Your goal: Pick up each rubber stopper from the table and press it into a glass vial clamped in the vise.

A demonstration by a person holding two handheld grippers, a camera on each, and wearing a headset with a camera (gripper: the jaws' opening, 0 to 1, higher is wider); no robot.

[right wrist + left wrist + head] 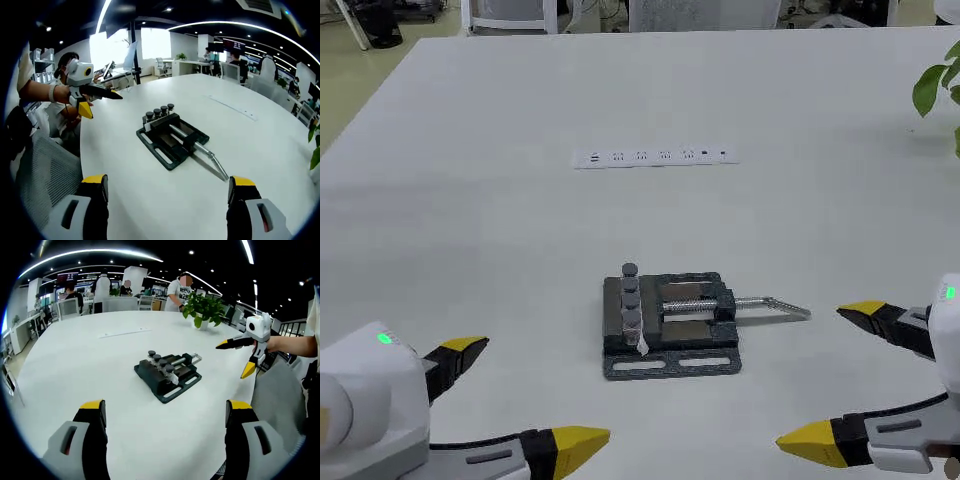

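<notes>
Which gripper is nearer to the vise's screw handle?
Right. The right gripper sits just beyond the tip of the handle; the left gripper hangs on the opposite side of the vise.

A black vise (670, 338) sits flat near the middle of the white tabletop (500, 230), on a slotted base plate. Four small glass vials (632, 322) stand upright in a straight row, touching or nearly touching one another, clamped between the vise's jaws along its left side in the head view. Each vial carries a dark rubber stopper (630, 270) seated in its mouth; clear glass shows below the nearest one. The vise's silver screw (685, 293) runs across its body, and its bent silver handle (782, 304) sticks out to the right, resting close to the tabletop.
</notes>
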